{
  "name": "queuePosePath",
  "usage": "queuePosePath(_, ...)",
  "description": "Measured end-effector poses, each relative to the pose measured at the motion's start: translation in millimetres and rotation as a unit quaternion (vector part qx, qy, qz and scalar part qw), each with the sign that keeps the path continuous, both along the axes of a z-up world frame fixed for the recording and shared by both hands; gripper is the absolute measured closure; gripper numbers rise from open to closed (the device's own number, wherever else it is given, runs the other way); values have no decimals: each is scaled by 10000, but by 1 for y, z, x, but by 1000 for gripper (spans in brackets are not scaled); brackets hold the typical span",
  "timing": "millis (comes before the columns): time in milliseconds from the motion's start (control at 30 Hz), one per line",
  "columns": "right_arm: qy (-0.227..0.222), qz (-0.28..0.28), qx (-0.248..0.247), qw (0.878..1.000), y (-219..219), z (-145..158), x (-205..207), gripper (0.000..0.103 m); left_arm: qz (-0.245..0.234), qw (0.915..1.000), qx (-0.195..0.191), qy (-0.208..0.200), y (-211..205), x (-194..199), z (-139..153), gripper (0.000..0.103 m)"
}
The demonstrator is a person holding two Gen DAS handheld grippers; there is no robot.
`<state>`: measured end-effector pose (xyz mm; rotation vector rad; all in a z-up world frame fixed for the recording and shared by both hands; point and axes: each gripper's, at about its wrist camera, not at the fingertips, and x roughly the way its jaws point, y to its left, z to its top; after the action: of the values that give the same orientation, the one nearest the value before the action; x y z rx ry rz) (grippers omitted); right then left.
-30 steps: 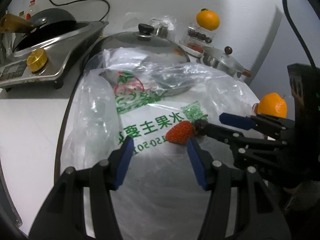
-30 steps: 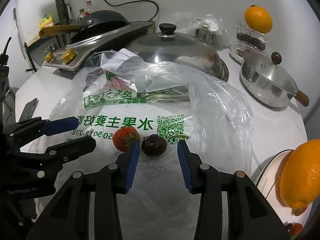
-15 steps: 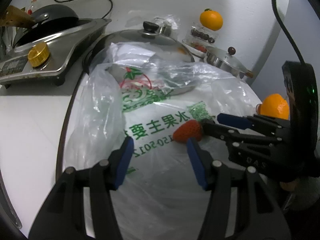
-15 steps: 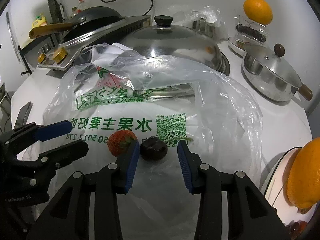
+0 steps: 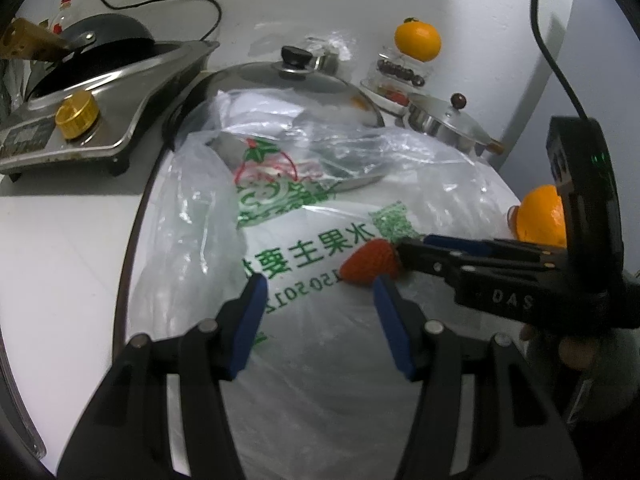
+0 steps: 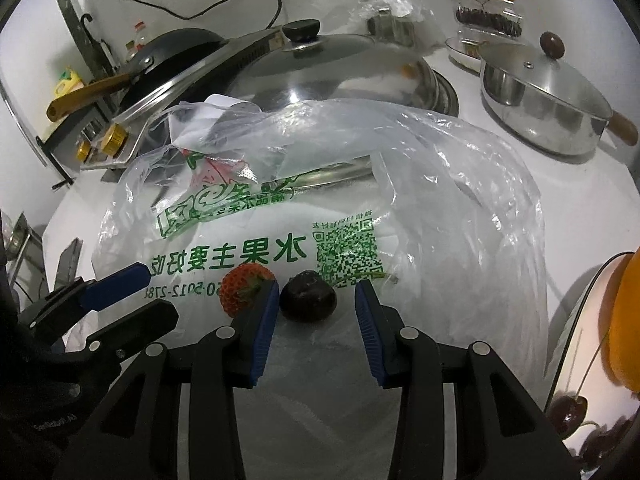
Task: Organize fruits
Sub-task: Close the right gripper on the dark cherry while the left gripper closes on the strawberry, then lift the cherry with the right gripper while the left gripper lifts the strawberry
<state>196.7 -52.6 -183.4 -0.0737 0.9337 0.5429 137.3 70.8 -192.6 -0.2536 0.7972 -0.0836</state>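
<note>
On the printed plastic bag (image 6: 400, 184) spread over the tabletop (image 6: 592, 216): one strawberry (image 6: 242, 288) and one dark cherry (image 6: 308, 297), side by side, both loose. Right hand-held gripper (image 6: 316, 312) is narrow, straddling the cherry; left pad is at its side, right pad clear, no grip. Left hand-held gripper (image 5: 318, 322) is open wider and empty, strawberry just ahead of its right finger. Cherries and an orange (image 6: 628, 320) already sit in the plate (image 6: 568, 344) at right. Looks mostly sorted; these two remain.
</note>
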Motion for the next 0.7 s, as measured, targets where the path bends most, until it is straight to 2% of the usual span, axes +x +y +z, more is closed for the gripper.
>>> queuePosePath(100,30,91,140,9999,-1,0,-1,72,-25,10000,73,-7,-4,0,2,46)
queuePosePath(467,-300,193,39,9994,-17,11,-13,72,-276,9991,320,-11,-29,9,10,46)
queuePosePath(700,-283,374,11,9989,-28,8,-17,72,-543,9968,568,117,-47,28,5,46)
